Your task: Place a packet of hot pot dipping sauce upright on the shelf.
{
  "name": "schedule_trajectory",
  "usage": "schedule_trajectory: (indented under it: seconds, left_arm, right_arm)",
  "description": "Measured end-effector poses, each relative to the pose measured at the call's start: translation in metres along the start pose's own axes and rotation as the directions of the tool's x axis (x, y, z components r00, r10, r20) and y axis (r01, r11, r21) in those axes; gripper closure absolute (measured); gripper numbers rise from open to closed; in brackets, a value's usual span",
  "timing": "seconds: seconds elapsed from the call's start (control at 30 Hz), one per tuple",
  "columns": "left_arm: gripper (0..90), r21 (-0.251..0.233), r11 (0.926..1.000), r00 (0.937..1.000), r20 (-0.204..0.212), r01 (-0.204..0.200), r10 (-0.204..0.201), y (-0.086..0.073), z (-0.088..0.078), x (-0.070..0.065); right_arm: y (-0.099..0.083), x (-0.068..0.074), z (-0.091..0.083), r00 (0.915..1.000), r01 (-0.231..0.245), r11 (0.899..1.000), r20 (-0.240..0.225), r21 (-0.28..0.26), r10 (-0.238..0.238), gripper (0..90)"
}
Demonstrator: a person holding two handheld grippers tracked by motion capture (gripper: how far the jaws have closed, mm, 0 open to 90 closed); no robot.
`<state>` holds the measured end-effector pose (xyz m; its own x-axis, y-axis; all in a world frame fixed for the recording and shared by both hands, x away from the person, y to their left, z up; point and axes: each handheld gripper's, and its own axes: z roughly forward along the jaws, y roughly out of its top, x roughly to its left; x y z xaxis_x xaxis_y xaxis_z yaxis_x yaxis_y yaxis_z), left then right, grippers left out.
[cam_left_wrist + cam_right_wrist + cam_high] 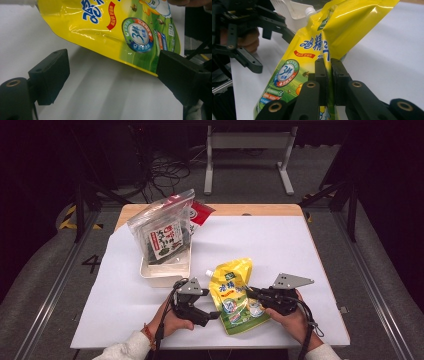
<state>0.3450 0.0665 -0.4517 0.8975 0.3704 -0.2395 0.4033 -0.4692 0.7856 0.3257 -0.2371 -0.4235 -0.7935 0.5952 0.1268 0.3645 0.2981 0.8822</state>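
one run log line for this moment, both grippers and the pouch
right gripper: shut on yellow spouted pouch | left gripper: open beside pouch, no grip | pouch: partly raised off white sheet

Open paper right and front, clutter at rear left

The white tray [165,270] with its upright zip bag [162,232] blocks the rear left; the yellow spouted pouch [235,295] lies between both grippers; the white paper sheet [280,245] offers free passage.
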Motion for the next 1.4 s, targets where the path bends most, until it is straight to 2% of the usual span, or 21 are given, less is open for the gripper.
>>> schedule_trajectory:
  seconds: [0.13,0.2,0.23,0.3,0.37,0.4,0.5,0.53,0.6,0.7,0.8,0.83,0.93,0.97,1.1,1.2,1.4]
  left_arm:
    - [13.5,-0.02,0.9998,1.0,0.003,0.007,-0.007,0.003,0.002,-0.001]
    - [15.9,-0.079,0.9968,0.9999,-0.001,0.014,-0.015,0.007,-0.001,-0.003]
    - [17.0,-0.079,0.9968,0.9999,-0.001,0.014,-0.015,0.007,-0.001,-0.003]
    - [17.4,-0.114,0.9932,0.9994,-0.023,0.024,-0.027,0.01,-0.003,-0.005]
    - [23.2,-0.127,0.9916,0.9987,-0.04,0.025,-0.03,0.011,-0.004,-0.004]
    - [24.1,-0.139,0.9896,0.9984,-0.038,0.036,-0.042,0.01,-0.004,-0.004]
    - [26.1,-0.157,0.9859,0.9983,0.006,0.058,-0.058,0.011,-0.004,-0.004]
    - [27.4,-0.158,0.9864,0.9989,0.015,0.047,-0.045,0.011,-0.003,-0.004]
    - [27.9,-0.157,0.9864,0.9989,0.015,0.047,-0.045,0.012,-0.003,-0.005]
    - [31.9,-0.17,0.984,0.9983,0.03,0.054,-0.05,0.013,-0.004,-0.005]
    - [40.1,-0.202,0.9791,0.9996,0.013,0.027,-0.025,0.014,-0.008,-0.006]
    - [43.9,-0.22,0.9753,0.9999,0.009,0.015,-0.013,0.015,-0.011,-0.006]
    - [64.4,-0.237,0.9716,1.0,0.006,0.003,-0.001,0.016,-0.017,-0.004]
    - [67.0,-0.241,0.9705,0.9998,0.017,0.009,-0.005,0.016,-0.018,-0.004]
    - [79.8,-0.264,0.9642,0.9987,0.037,-0.024,0.036,0.019,-0.025,-0.007]
    - [84.5,-0.266,0.9614,0.9966,0.024,-0.07,0.079,0.023,-0.03,-0.01]
    - [85.3,-0.261,0.958,0.9916,0.021,-0.118,0.128,0.026,-0.039,-0.015]
  right_arm:
    - [0.002,0.006,0.0,0.9998,0.02,0.999,-0.006,-0.032,-0.02,84.6]
    - [0.003,0.01,0.0,0.9992,0.04,0.998,-0.005,-0.047,-0.04,84.6]
    - [0.003,0.01,0.0,0.9992,0.04,0.998,-0.005,-0.047,-0.04,84.6]
    - [0.004,0.013,0.0,0.9985,0.054,0.997,0.007,-0.059,-0.054,84.4]
    - [0.004,0.015,0.001,0.9984,0.054,0.996,0.023,-0.071,-0.052,84.4]
    - [0.005,0.016,0.0,0.9983,0.054,0.995,0.027,-0.081,-0.052,84.2]
    - [0.006,0.021,-0.001,0.9974,0.069,0.992,0.026,-0.106,-0.067,84.5]
    - [0.006,0.022,-0.001,0.9972,0.073,0.991,0.023,-0.11,-0.071,84.5]
    - [0.006,0.024,0.0,0.9969,0.078,0.99,0.002,-0.115,-0.079,84.5]
    - [0.007,0.026,0.001,0.9967,0.081,0.989,0.001,-0.121,-0.081,84.2]
    - [0.006,0.026,0.001,0.9971,0.076,0.987,0.003,-0.14,-0.076,83.4]
    - [0.006,0.026,0.0,0.9973,0.073,0.987,0.004,-0.144,-0.074,83.0]
    - [0.006,0.026,0.0,0.9966,0.082,0.985,0.023,-0.153,-0.079,80.2]
    - [0.006,0.026,0.0,0.9967,0.081,0.985,0.025,-0.153,-0.078,80.0]
    - [0.006,0.028,0.001,0.9961,0.087,0.985,0.024,-0.149,-0.085,78.1]
    - [0.008,0.029,0.0,0.9955,0.094,0.983,0.019,-0.158,-0.092,76.9]
    - [0.012,0.036,-0.001,0.9921,0.125,0.98,0.032,-0.153,-0.121,72.6]
